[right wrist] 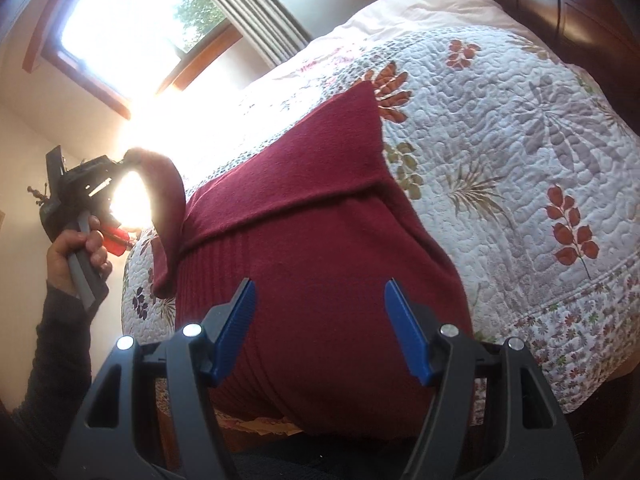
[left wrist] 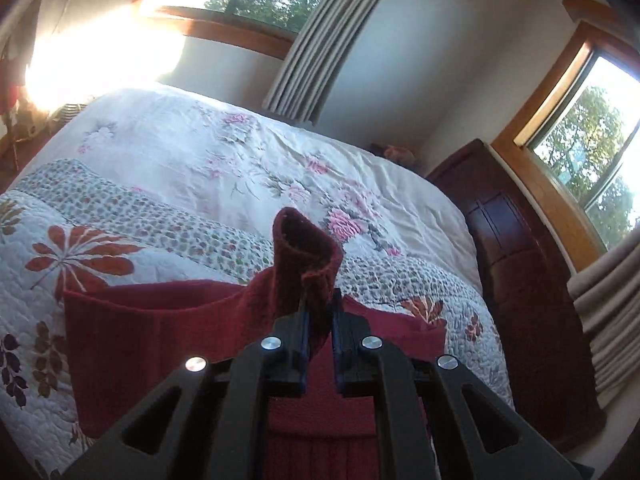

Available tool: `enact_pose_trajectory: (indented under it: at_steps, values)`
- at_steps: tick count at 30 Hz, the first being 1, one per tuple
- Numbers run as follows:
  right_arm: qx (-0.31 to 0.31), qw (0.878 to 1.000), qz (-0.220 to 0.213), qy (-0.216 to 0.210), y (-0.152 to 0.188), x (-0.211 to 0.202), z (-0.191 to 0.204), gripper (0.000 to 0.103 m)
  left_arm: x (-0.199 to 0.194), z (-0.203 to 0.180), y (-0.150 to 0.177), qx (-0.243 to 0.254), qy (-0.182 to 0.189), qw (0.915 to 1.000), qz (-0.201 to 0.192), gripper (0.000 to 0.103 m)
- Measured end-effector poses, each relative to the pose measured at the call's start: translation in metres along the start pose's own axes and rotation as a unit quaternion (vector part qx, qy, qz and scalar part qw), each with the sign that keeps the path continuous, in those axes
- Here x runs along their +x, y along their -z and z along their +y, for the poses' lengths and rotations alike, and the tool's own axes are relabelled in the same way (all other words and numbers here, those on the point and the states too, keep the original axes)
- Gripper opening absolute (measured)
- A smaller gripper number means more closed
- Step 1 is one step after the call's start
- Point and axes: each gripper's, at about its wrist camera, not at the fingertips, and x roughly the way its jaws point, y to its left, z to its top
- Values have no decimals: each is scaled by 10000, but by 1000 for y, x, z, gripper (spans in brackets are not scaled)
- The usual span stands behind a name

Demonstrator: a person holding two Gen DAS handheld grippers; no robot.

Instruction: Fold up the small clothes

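A dark red knit garment (right wrist: 320,248), partly folded, is spread on the quilted bed (right wrist: 520,128); its sleeve is pinched by the left claw (left wrist: 320,308), while the right claw (right wrist: 320,320) is held wide.

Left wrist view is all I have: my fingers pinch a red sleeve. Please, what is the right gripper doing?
Observer: The right gripper is open, holding nothing, above the red sweater.
Operator: Is the other sleeve folded already?
Observer: A flap is folded across the sweater's body; whether it is the sleeve, I cannot tell.
Operator: How does my sleeve hang?
Observer: The sleeve arches up from the sweater's side to the left gripper, above the quilt.
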Motion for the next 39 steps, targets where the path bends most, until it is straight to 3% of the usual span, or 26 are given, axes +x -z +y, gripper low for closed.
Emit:
enact_pose_trajectory:
  at_steps: [5, 8, 10, 11, 12, 14, 16, 20, 21, 24, 25, 30, 34, 39]
  values:
    - [183, 9996, -55, 204, 0, -11, -23, 66, 69, -31, 42, 237, -24, 9978, 624, 9]
    - [144, 9995, -67, 281, -4, -11, -26, 66, 91, -35, 62, 279, -61, 9965, 784, 9]
    - [78, 9997, -57, 246, -10, -7, -25, 67, 97, -30, 72, 103, 127, 9958, 902, 16]
    - [45, 9998, -24, 215, -15, -3, -23, 68, 96, -27, 74, 8, 237, 9956, 908, 26]
    - [24, 9999, 30, 134, -20, 2, -20, 70, 92, -23, 75, -78, 320, 9956, 879, 41]
    - [35, 9998, 166, -124, -32, 13, -13, 75, 75, -17, 77, -240, 469, 9958, 749, 61]
    - [223, 9977, 342, -539, -50, 29, -6, 83, 51, -7, 81, -393, 556, 9958, 618, 65]
    - [551, 9811, 868, -1639, -94, 84, 13, 83, -5, 26, 103, -871, 434, 9944, 421, 72]
    - [600, 9747, 1055, -1876, -105, 103, 19, 80, -20, 35, 112, -994, 369, 9936, 400, 73]
    - [1061, 9500, 1644, -2432, -135, 165, 28, 57, -64, 63, 146, -1381, 137, 9899, 307, 75]
    - [1191, 9435, 1774, -2533, -144, 183, 31, 57, -77, 73, 158, -1555, 54, 9874, 277, 75]
    - [1116, 9413, 2246, -2258, -170, 252, 47, 57, -128, 115, 214, -2478, -402, 9679, 150, 76]
    - [879, 9415, 2422, -2173, -176, 276, 64, 57, -151, 143, 245, -3186, -577, 9461, 29, 76]
    - [805, 9392, 2512, -2198, -180, 290, 85, 57, -155, 147, 254, -3274, -700, 9423, 58, 76]
